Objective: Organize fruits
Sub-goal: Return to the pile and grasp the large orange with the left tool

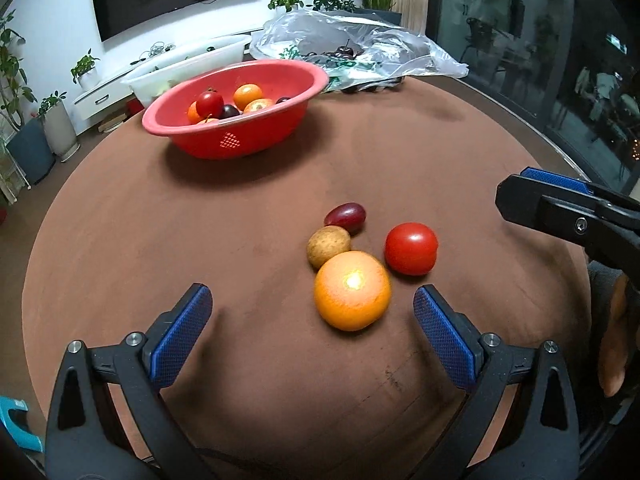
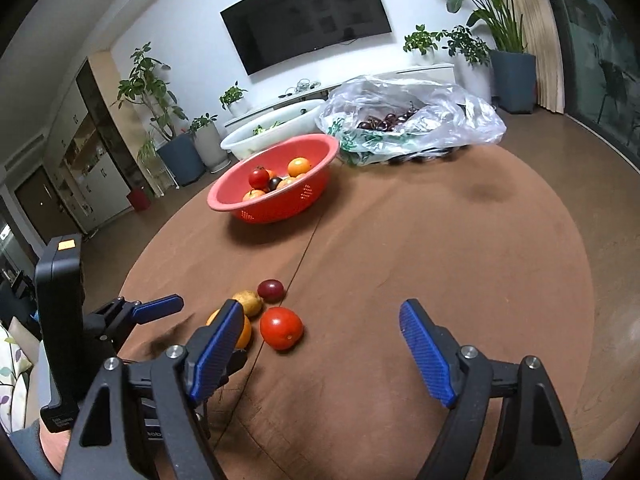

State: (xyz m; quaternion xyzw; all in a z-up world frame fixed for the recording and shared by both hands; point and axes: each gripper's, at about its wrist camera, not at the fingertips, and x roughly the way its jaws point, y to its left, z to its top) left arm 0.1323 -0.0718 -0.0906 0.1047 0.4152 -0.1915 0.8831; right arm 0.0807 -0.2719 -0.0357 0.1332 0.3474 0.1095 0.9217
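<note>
Fruit is clustered near the table's (image 1: 460,140) near edge, orange (image 1: 352,290), tomato (image 1: 411,248), potato-like fruit (image 1: 328,246) and plum (image 1: 344,215) touching, reachable by the left gripper (image 1: 312,316) and right gripper (image 2: 320,344), both spread empty, for the red colander (image 1: 192,136) near the far edge.

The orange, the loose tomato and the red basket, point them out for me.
orange (image 1: 352,290), left wrist view, middle of its peel.
loose tomato (image 2: 281,328), right wrist view, centre of its skin.
red basket (image 1: 224,142), left wrist view, front outer wall.

Living room: wall television (image 2: 306,14); houseplants (image 2: 154,88)
</note>
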